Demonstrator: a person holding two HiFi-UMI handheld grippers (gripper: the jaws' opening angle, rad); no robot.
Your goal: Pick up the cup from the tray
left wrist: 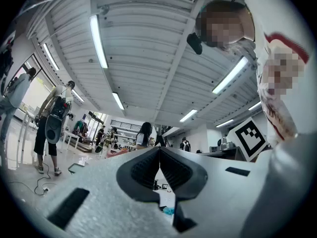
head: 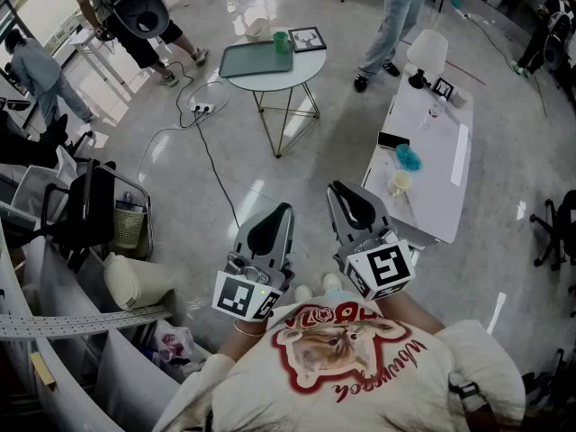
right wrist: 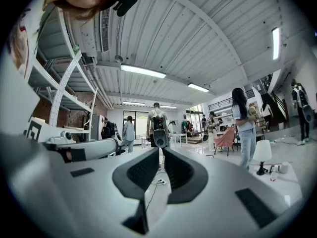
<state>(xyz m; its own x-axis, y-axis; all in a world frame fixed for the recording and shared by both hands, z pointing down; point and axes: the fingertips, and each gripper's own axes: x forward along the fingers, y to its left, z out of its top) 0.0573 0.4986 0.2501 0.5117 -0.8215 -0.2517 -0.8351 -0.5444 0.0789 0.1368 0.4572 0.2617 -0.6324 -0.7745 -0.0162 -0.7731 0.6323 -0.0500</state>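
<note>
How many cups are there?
2: a green cup at the tray's corner on the round table, and a cream cup on the long white table. More may be too small to see.

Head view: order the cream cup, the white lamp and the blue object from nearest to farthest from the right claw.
1. Cream cup: near end of the long white table, right of the right claw.
2. Blue object: just beyond the cup.
3. White lamp: the table's far end.

Your scene's bright: ceiling tube lights (left wrist: 99, 41) + daylight thru window (head: 40, 3), top-left. Glare on glossy floor (head: 225, 7). Gripper views: heavy fisheye, black corners, close foreground soft.
</note>
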